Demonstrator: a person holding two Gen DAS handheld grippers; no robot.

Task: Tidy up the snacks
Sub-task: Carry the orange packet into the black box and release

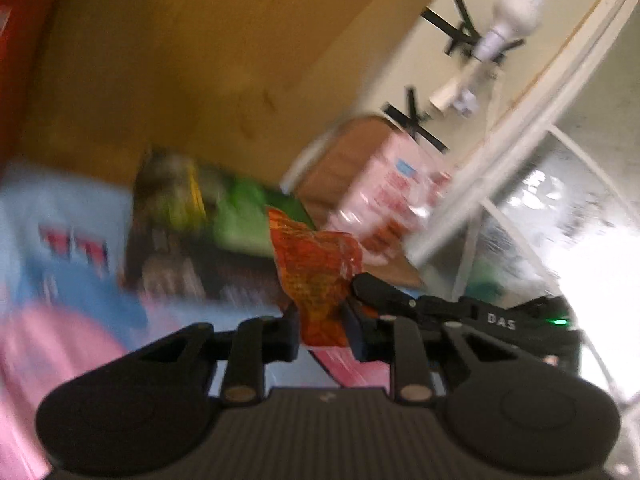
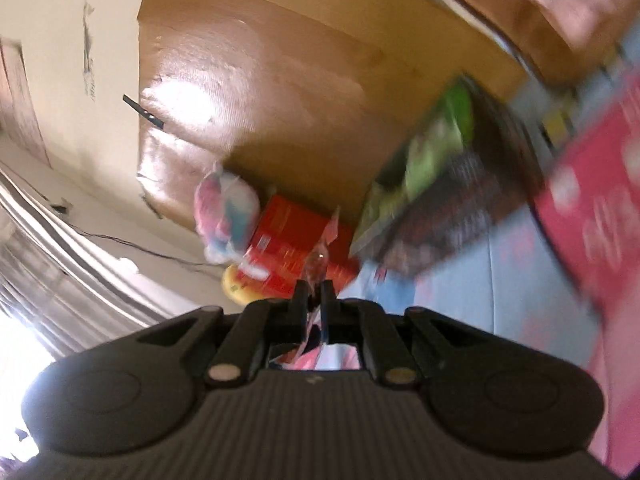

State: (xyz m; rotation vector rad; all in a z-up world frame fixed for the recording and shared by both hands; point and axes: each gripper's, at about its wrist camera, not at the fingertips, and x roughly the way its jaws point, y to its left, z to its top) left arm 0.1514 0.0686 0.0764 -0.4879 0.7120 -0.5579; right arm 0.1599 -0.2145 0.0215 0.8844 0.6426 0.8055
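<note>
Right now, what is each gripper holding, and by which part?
The left gripper is shut on the orange snack packet, pinching its lower end. The right gripper is shut on a thin clear-and-pink wrapper, gripped near its bottom edge.

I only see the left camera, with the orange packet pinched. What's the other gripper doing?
Observer: The right gripper is shut on a clear wrapper with pink edges.
Operator: What's in front of it?
Observer: A red box, too blurred to read.
Operator: Anything next to that box?
Observer: A pink and blue packet on its left, with something yellow below.
</note>
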